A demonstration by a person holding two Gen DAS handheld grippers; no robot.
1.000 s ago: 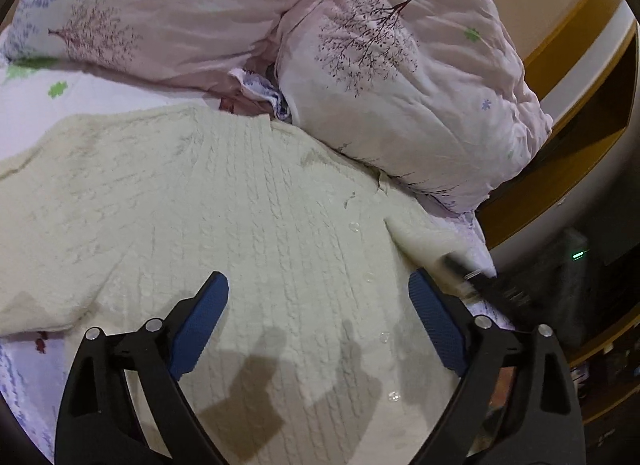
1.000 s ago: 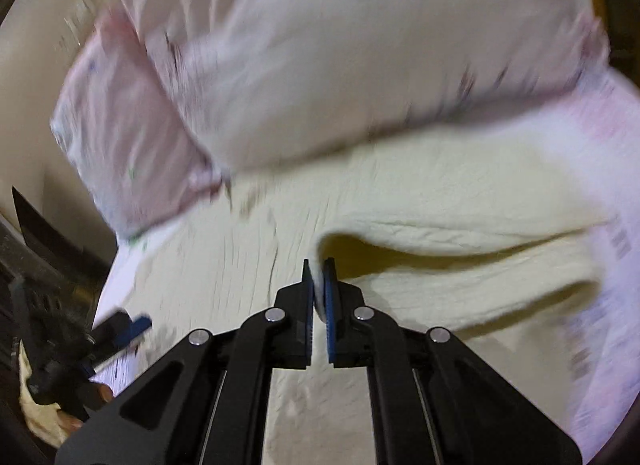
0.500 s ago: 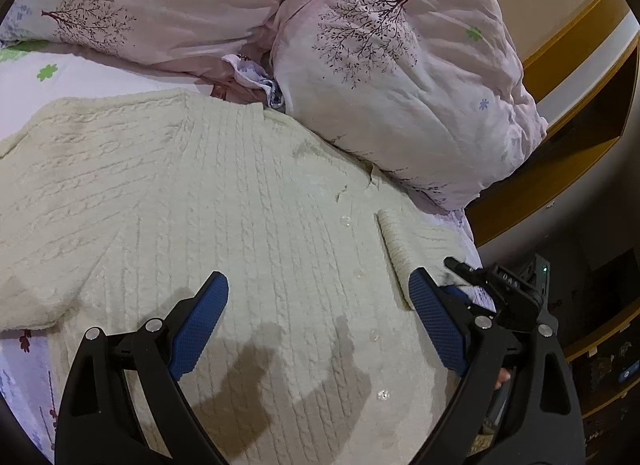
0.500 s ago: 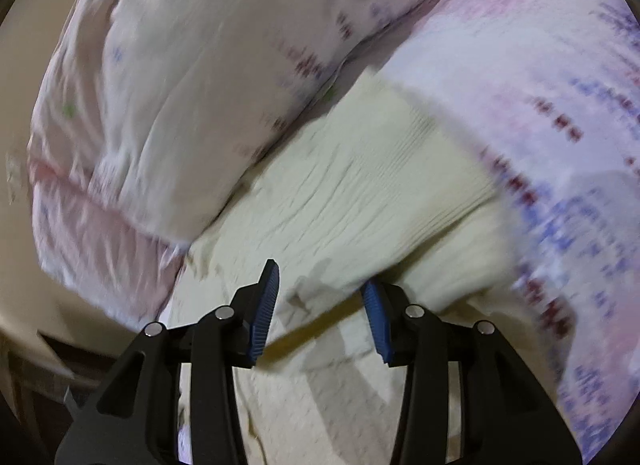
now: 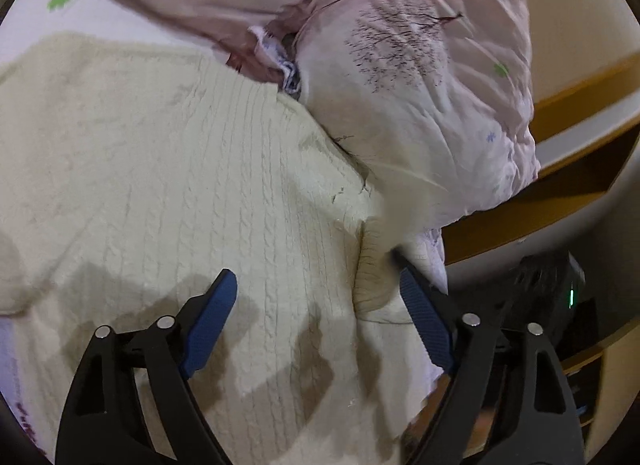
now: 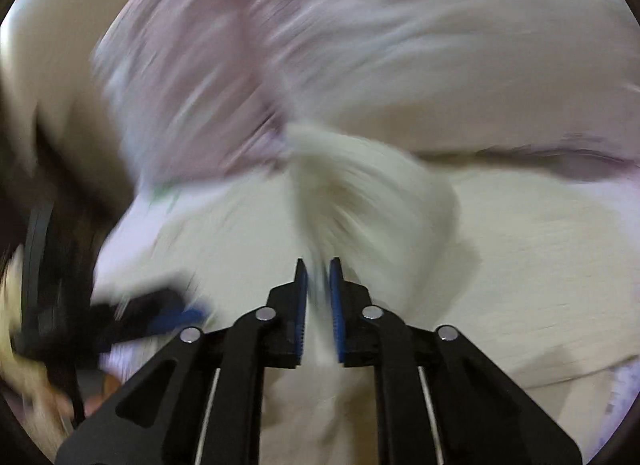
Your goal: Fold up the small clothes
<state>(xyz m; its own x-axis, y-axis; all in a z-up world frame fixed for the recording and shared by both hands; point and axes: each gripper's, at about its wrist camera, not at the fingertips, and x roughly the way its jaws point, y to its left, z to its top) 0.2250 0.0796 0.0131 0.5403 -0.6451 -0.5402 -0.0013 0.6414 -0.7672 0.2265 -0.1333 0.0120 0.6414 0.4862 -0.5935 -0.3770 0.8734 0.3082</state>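
Cream cable-knit sweater [image 5: 168, 193] lies flat; right gripper [image 6: 318, 277] pinches its sleeve [image 6: 360, 193] for folding, left gripper [image 5: 320, 297] spread above.

The sweater [image 5: 168, 193] lies on the bed, pillows [image 5: 424, 105] behind it.

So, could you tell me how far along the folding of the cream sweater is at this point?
Early stage. Done: the cream sweater lies spread mostly flat on the bed, against the pillow. In hand: the right gripper has nearly closed on a raised flap of knit, apparently the sleeve, though that view is blurred. The left gripper hovers open over the body. Left: laying the sleeves in and folding the body.
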